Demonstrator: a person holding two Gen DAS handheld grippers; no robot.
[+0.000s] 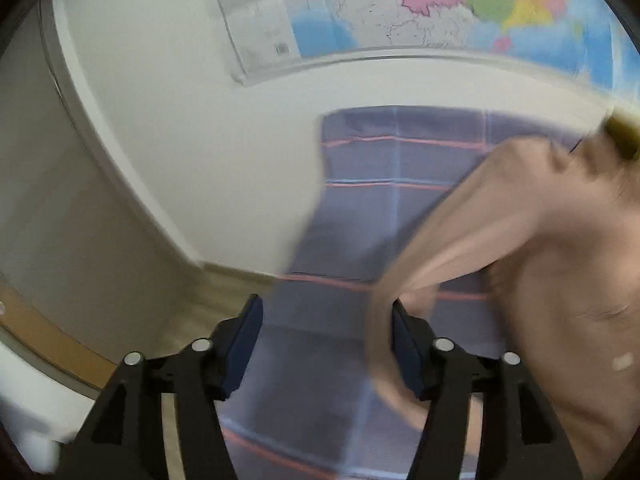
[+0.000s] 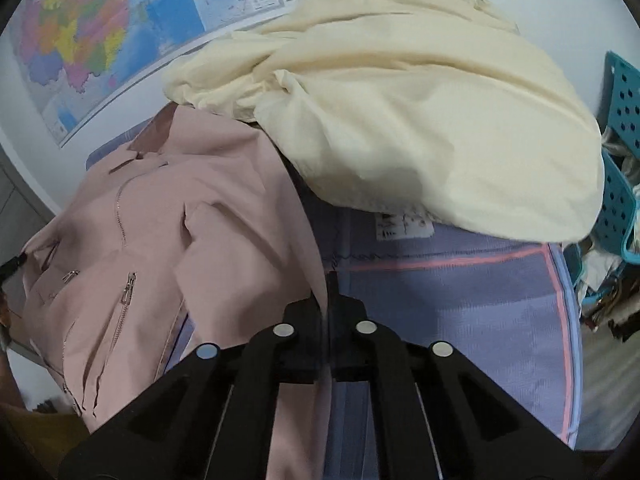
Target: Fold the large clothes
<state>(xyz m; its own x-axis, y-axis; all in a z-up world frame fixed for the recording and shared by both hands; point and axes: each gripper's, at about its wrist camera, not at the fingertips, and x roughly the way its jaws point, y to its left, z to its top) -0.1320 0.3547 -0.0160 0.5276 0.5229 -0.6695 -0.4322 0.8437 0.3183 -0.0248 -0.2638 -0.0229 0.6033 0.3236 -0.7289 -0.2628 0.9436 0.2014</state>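
Note:
A pink zip jacket [image 2: 160, 220] lies spread on a purple checked cloth [image 2: 460, 300] with pink lines. My right gripper [image 2: 328, 284] is shut on the jacket's right edge, and the fabric hangs down along the left finger. In the left wrist view the picture is blurred. There the pink jacket [image 1: 540, 260] fills the right side, and one sleeve trails down past the right finger. My left gripper [image 1: 324, 320] stands open over the purple cloth [image 1: 360, 208], with the sleeve brushing its right pad [image 1: 404, 344] and nothing pinched.
A large cream garment [image 2: 400, 100] is heaped at the back of the cloth, overlapping the jacket's top. A teal perforated basket [image 2: 620, 160] with clothes stands at the right edge. A coloured map [image 1: 440, 8] hangs on the white wall behind. Wood floor [image 1: 224, 292] shows at the left.

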